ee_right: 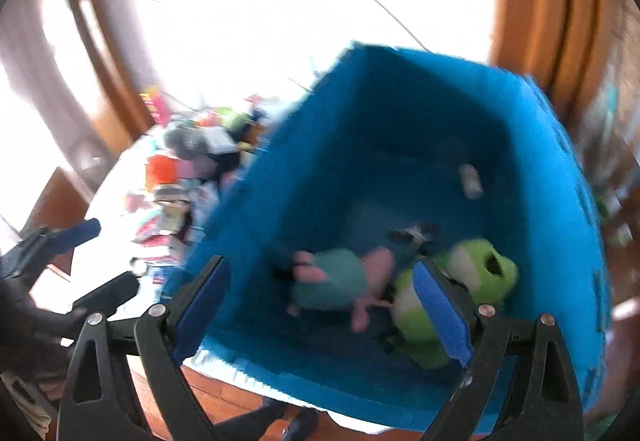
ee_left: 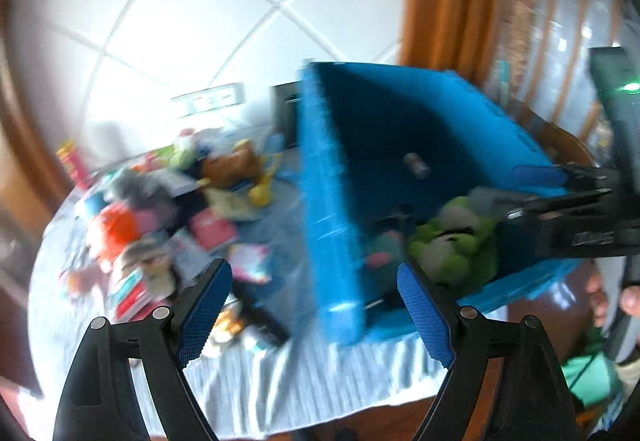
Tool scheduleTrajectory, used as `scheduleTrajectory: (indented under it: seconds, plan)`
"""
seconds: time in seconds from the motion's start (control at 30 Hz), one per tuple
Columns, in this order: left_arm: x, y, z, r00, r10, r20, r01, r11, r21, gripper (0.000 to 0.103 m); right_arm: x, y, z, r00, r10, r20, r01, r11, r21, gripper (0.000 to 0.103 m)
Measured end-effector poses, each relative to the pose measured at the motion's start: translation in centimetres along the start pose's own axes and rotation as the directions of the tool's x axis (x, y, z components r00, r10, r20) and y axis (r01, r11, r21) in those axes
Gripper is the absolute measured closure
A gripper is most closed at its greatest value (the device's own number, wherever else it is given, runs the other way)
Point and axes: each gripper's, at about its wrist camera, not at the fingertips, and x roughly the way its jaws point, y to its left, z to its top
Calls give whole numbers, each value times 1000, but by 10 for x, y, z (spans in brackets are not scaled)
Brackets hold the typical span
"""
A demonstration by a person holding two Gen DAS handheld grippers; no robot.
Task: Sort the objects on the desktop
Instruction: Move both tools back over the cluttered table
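We see a blue bin [ee_right: 304, 181] that looks like matt, ribbed plastic, its walls dull rather than shiny. Inside it the green toy [ee_right: 476, 281] and the teal-and-pink toy [ee_right: 336, 281] look like soft plush cloth. The table wears a pale cloth [ee_left: 288, 377] with fine pleats along its hanging edge, and bare wood [ee_right: 216, 397] shows glossy brown beneath it. Our left gripper [ee_left: 316, 305] and right gripper [ee_right: 320, 305] have matt black plastic arms with small bright metal pins, and their blue pads [ee_left: 424, 317] carry a rough, dotted, rubbery texture. The pile of mixed objects [ee_left: 160, 225] is too blurred to judge. Behind, the white wall tiles [ee_left: 192, 9] look smooth and glossy.
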Motion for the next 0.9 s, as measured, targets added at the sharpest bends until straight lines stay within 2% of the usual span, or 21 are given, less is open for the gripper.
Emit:
scheduleTrajectory:
  seconds: [0.13, 0.23, 0.4, 0.47, 0.6, 0.63, 0.67, 0.9]
  plan:
    - [-3, 52, -23, 995, 91, -29, -94, 990, -104, 18, -1, 41, 0, 995, 85, 44, -82, 994, -74, 9]
    - [-7, 98, -43, 986, 162, -49, -169, 967, -190, 18, 3, 73, 0, 986, 158, 52, -151, 980, -126, 9]
    - [-5, 148, -71, 967, 240, -89, -255, 935, -248, 18, 21, 118, 1, 968, 250, 27, -241, 955, -174, 9]
    - [-2, 168, -82, 960, 259, -109, -280, 922, -269, 18, 31, 135, 0, 966, 258, 20, -250, 950, -187, 9]
    - [7, 200, -102, 951, 280, -133, -308, 904, -296, 18, 53, 170, -4, 967, 254, 16, -243, 942, -230, 8]
    - [11, 209, -109, 948, 285, -138, -315, 903, -294, 18, 61, 178, -6, 967, 257, 8, -248, 941, -232, 0]
    - [16, 218, -116, 946, 290, -145, -321, 901, -291, 18, 70, 187, -9, 966, 260, -2, -254, 939, -231, 0]
    - [62, 267, -151, 946, 249, -209, -300, 918, -261, 18, 125, 246, -31, 963, 264, -60, -270, 940, -208, 0]
